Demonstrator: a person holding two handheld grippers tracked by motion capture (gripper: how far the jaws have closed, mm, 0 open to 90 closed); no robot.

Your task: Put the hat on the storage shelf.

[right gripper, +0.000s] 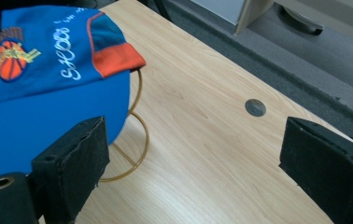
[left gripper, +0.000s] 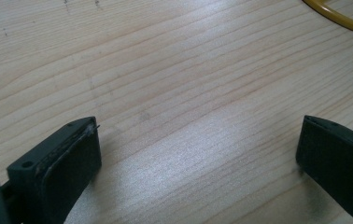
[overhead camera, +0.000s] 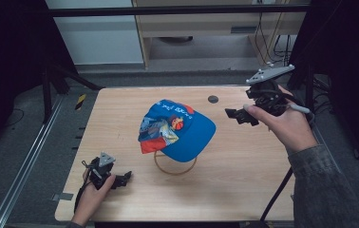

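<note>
A blue cap [overhead camera: 177, 130] with a basketball print and an orange-edged panel rests on a yellow wire stand [overhead camera: 174, 167] in the middle of the wooden table [overhead camera: 244, 190]. My left gripper [overhead camera: 124, 178] lies low near the table's front left corner, open and holding nothing, its jaws pointing toward the stand. In the left gripper view the open jaws of that gripper [left gripper: 198, 158] frame bare wood, with the stand's ring [left gripper: 338, 18] at top right. My right gripper [overhead camera: 237, 115] is held above the table right of the cap, open and holding nothing. The right gripper view has the cap [right gripper: 48, 84] and stand [right gripper: 137, 140] just left of this gripper [right gripper: 193, 158].
A small grey round plug [overhead camera: 212, 99] sits in the tabletop near the far edge, also in the right gripper view [right gripper: 255, 107]. Black frame posts [overhead camera: 48, 90] stand at the table's far left, and a wooden cabinet [overhead camera: 206, 28] beyond. A metal rail [overhead camera: 25, 161] runs along the floor at left.
</note>
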